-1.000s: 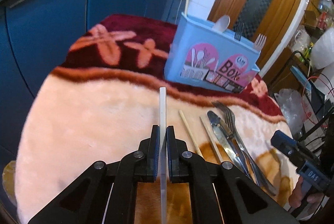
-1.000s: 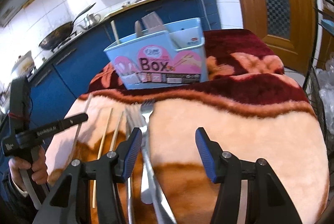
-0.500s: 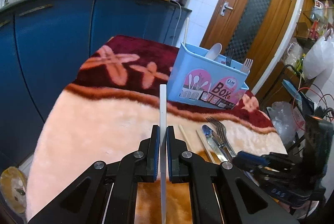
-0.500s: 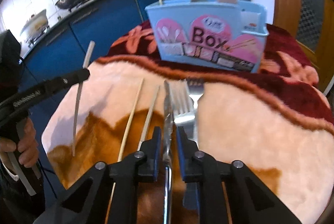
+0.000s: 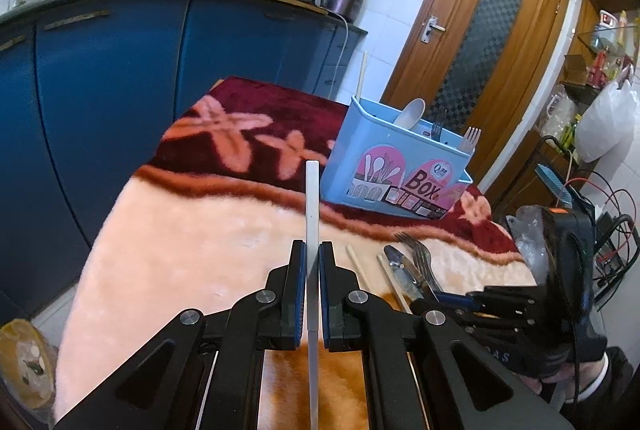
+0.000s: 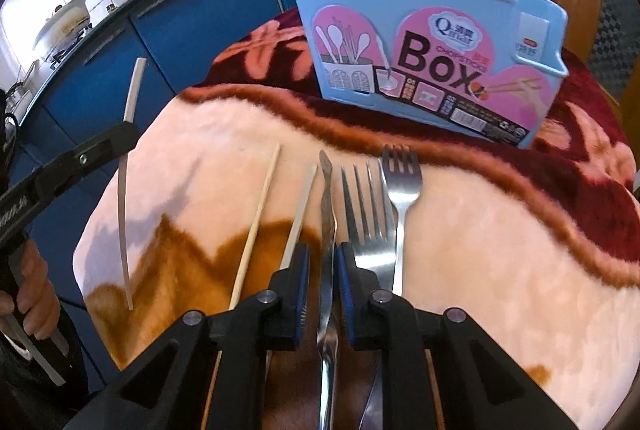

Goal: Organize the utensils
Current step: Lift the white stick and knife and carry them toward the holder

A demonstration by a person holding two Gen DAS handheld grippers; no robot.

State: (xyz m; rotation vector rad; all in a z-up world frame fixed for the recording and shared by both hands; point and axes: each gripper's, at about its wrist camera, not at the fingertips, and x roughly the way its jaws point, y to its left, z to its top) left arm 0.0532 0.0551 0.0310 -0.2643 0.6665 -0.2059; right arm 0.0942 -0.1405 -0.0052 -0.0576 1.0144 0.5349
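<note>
My left gripper (image 5: 313, 250) is shut on a white chopstick (image 5: 312, 205) and holds it above the blanket, left of the blue utensil box (image 5: 396, 165). The chopstick also shows in the right wrist view (image 6: 126, 165). My right gripper (image 6: 320, 254) is shut on a metal knife (image 6: 327, 213) lying on the blanket. Two forks (image 6: 376, 213) lie just right of the knife and two wooden chopsticks (image 6: 256, 226) just left of it. The box (image 6: 424, 45) stands behind them with a chopstick, a spoon and forks in it.
A peach and maroon blanket (image 5: 208, 230) covers the table. Blue kitchen cabinets (image 5: 120, 77) stand behind and to the left. A wooden door (image 5: 492, 41) is at the back right. Cables and bags (image 5: 600, 157) crowd the right side.
My right gripper closed on the knife and lifted its tip slightly. My left gripper rose with the white chopstick still held.
</note>
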